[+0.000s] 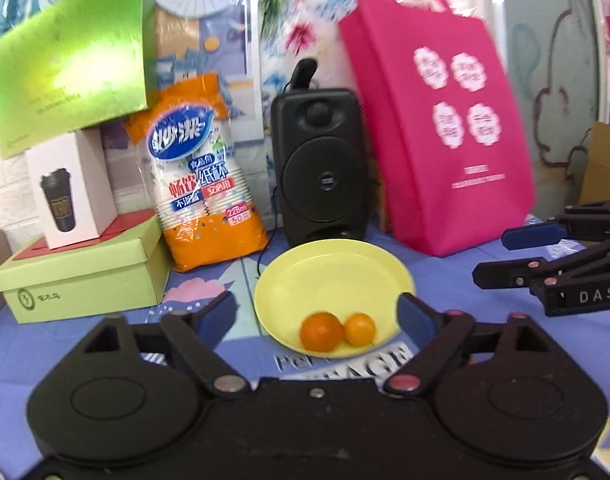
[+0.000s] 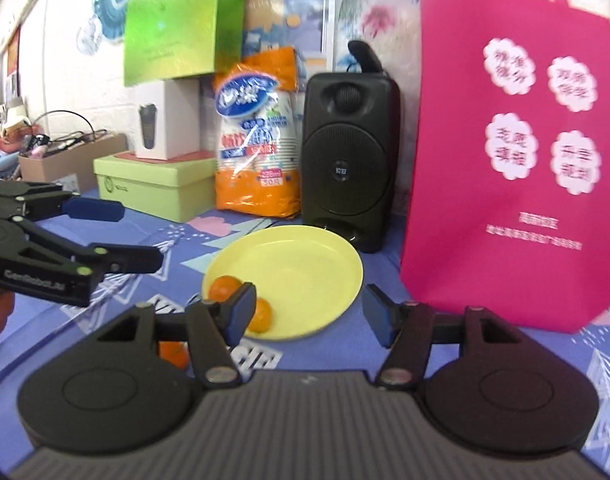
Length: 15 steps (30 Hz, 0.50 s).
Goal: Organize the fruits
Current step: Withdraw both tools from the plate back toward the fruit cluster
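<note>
Two oranges (image 1: 337, 330) lie in the yellow plate (image 1: 333, 276), on its near side, touching each other or almost. From the right wrist view a third orange (image 2: 175, 354) seems to lie on the tablecloth (image 1: 445, 280), just near the plate's near-left edge, half hidden behind the right gripper's left finger. I judge that this one is not yet sorted.

The left gripper (image 1: 313, 312) has its fingers wide and holds nothing. The right gripper (image 2: 305, 312) is also spread wide and empty. Both hang above the table, near the plate.

What can go wrong from here, in my opinion:
- The third orange is round and free on the cloth. If a finger touches it from one side only, it can roll away, maybe toward the near edge of the table.
- The two oranges sit close to the plate's rim. A low approach can hit the rim, tip or push the light plate, and the fruits roll out.
- The two grippers are near each other. If both go to the same place, they can collide.
- The bag (image 2: 517, 152) and the speaker (image 2: 349, 152) stand just behind the plate, so a far reach can knock them.
</note>
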Available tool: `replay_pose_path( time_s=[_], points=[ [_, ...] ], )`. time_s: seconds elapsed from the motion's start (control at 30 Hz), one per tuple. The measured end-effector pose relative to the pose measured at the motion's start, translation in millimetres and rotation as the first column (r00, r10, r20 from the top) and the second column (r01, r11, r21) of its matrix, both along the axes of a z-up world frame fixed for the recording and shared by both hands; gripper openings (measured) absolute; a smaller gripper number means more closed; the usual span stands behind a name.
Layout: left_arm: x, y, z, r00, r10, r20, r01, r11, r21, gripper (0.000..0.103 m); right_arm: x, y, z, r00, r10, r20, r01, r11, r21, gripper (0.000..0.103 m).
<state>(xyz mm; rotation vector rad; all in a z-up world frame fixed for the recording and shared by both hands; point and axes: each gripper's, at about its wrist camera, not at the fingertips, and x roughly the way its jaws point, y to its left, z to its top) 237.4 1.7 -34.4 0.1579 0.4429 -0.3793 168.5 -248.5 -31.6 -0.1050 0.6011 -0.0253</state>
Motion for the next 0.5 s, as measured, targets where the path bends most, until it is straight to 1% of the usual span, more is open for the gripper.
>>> replay_pose_path(
  time_s=[0.1,0.2,0.3,0.33,0.4,0.5],
  points=[
    [-33,-2,-5,1.0,0.031,0.002,-0.031,0.999,0.009,0.095,-30,10,1,0.999,-0.031,0.014,0.031,0.999,0.007,0.067],
    [-70,-4,-14,0.997,0.079,-0.011,-0.079,0.997,0.008,0.095,-57,21,-8,0.998,-0.066,0.006,0.066,0.997,0.034,0.068],
    [-94,-5,-28,0.989,0.137,-0.053,-0.137,0.991,-0.001,0.096,-81,29,-20,0.995,-0.097,-0.008,0.098,0.989,0.114,0.07],
    [-100,-7,-33,0.985,0.16,-0.072,-0.16,0.987,0.005,0.099,-88,31,-23,0.994,-0.105,-0.012,0.106,0.984,0.146,0.071],
    [-107,-10,-41,0.977,0.194,-0.093,-0.191,0.981,0.037,0.1,-99,36,-27,0.993,-0.118,-0.021,0.12,0.976,0.182,0.078],
    [-118,-19,-47,0.974,0.21,-0.083,-0.202,0.974,0.1,0.102,-110,44,-27,0.992,-0.123,-0.024,0.125,0.978,0.165,0.084]
  ],
)
